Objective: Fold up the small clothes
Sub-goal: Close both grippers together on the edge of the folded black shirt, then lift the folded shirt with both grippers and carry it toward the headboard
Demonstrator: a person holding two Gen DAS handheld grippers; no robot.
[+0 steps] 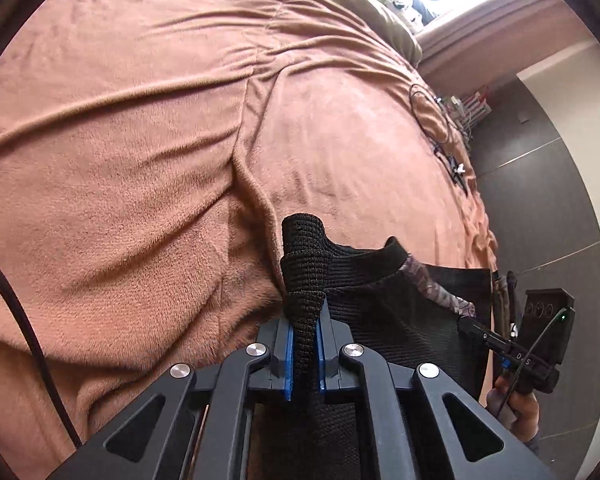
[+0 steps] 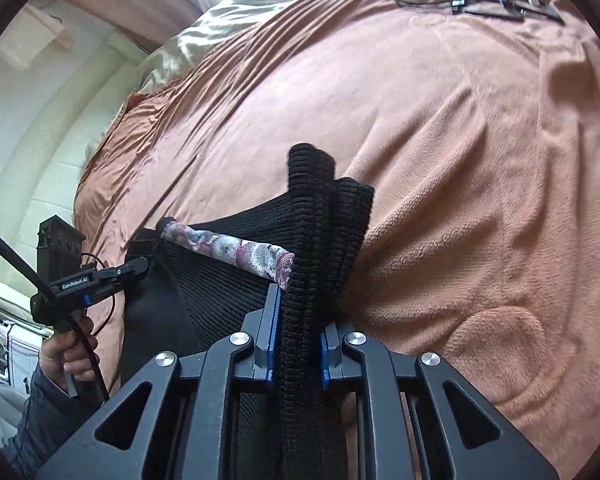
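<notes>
Both grippers, left gripper (image 1: 305,330) and right gripper (image 2: 300,336), are clamping the black knit garment (image 1: 380,304) above the brown blanket (image 1: 140,140), needing even tension while folding it over.

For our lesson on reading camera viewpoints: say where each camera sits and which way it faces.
Left wrist: on the left tool, facing forward and down over the brown blanket; shut on the black knit garment; the right tool and hand show at right.
Right wrist: on the right tool, same downward slant; shut on the garment; the left tool and hand at left.
Shared: garment, blanket, floral strip.
</notes>
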